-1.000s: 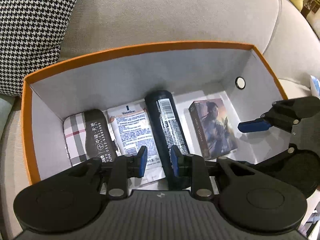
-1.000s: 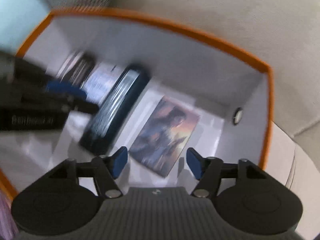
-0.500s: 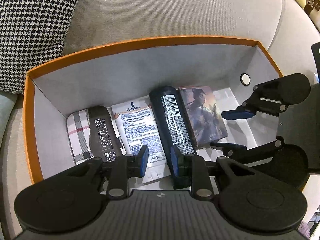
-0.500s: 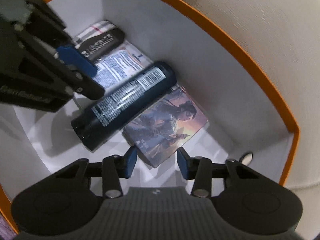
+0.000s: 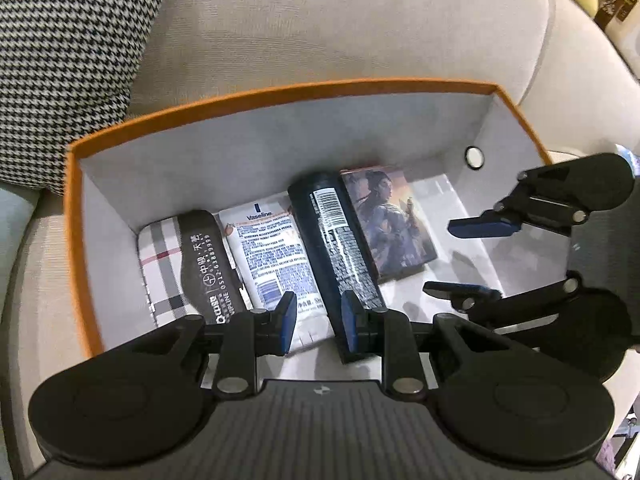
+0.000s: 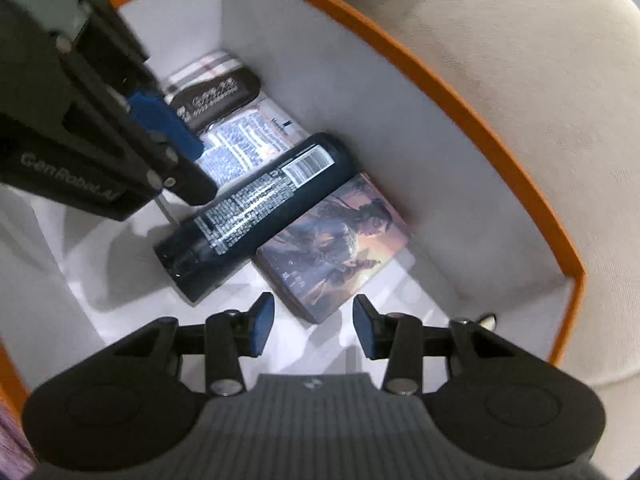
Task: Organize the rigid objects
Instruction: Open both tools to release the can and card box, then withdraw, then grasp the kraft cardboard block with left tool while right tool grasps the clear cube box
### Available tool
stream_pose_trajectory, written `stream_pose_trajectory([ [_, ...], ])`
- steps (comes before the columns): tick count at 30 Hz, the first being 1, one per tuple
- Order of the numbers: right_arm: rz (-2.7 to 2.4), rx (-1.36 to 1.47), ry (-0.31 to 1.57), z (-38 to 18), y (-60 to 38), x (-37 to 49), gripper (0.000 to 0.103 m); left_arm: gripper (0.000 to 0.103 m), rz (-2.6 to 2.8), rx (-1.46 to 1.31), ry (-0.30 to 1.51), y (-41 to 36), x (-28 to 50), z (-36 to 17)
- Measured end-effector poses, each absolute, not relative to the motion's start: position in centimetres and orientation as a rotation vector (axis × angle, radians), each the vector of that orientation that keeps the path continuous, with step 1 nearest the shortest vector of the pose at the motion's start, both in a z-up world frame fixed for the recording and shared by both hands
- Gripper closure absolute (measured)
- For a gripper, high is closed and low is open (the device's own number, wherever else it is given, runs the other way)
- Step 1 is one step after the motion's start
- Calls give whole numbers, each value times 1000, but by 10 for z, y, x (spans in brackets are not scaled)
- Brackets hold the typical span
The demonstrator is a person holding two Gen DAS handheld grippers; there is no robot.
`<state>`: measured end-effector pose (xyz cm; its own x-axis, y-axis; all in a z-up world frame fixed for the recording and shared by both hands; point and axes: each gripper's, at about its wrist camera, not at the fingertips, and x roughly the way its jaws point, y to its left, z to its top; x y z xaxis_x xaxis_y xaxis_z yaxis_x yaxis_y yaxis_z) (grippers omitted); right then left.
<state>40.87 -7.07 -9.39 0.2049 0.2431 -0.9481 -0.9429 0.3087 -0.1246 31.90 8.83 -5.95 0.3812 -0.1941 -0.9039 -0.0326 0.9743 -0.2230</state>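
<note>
Orange-rimmed box (image 5: 276, 92) sits on a beige sofa (image 5: 340, 24), houndstooth cushion (image 5: 68, 52) behind it. Four items lie flat in a row along the box floor, packed side by side, likely to save space: plaid case (image 5: 176, 264), Vaseline tube (image 5: 276, 248), dark spray can (image 5: 336, 248), illustrated card box (image 5: 390, 224) touching the can. Right part of the floor is bare, room for more. Left gripper (image 5: 316, 322) hovers over the can's near end, fingers nearly closed with a narrow gap, gripping nothing. Right gripper (image 6: 310, 326) hangs above the card box's near corner, fingers partly open and empty, not pressing it; they have just been closing. Looks like a nudge-to-align step, nearly tidy.
</note>
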Motion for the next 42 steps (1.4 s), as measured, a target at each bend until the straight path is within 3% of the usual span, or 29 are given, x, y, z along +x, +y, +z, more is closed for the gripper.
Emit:
stream_pose_trajectory([
  [5, 900, -688, 1011, -56, -97, 401, 58, 74, -108, -234, 1095, 94, 294, -26],
  [9, 753, -562, 966, -30, -124, 391, 56, 63, -58, -235, 1050, 101, 264, 2],
  [12, 647, -450, 939, -11, -153, 382, 45, 50, -4, -253, 979, 113, 237, 20],
  [17, 487, -345, 969, -11, -198, 372, 45, 49, 109, -270, 964, 130, 208, 24],
  [21, 451, -251, 1062, -27, -218, 367, 70, 49, 115, -311, 1011, 134, 199, 9],
  [23, 443, -208, 1067, -31, -222, 363, 74, 49, 123, -305, 1025, 133, 197, 1],
  [25, 436, -181, 1065, -34, -222, 361, 78, 54, 121, -317, 1042, 134, 198, -7],
  [26, 440, -161, 1071, -35, -221, 361, 85, 57, 120, -325, 1048, 134, 198, -9],
  [31, 399, -160, 1065, -38, -216, 356, 93, 82, 99, -296, 1058, 126, 199, -12],
  [37, 384, -187, 1073, -32, -210, 329, 94, 91, 137, -257, 1064, 131, 197, -12],
  [42, 371, -155, 1083, -29, -209, 301, 94, 91, 142, -240, 1059, 131, 191, -12],
])
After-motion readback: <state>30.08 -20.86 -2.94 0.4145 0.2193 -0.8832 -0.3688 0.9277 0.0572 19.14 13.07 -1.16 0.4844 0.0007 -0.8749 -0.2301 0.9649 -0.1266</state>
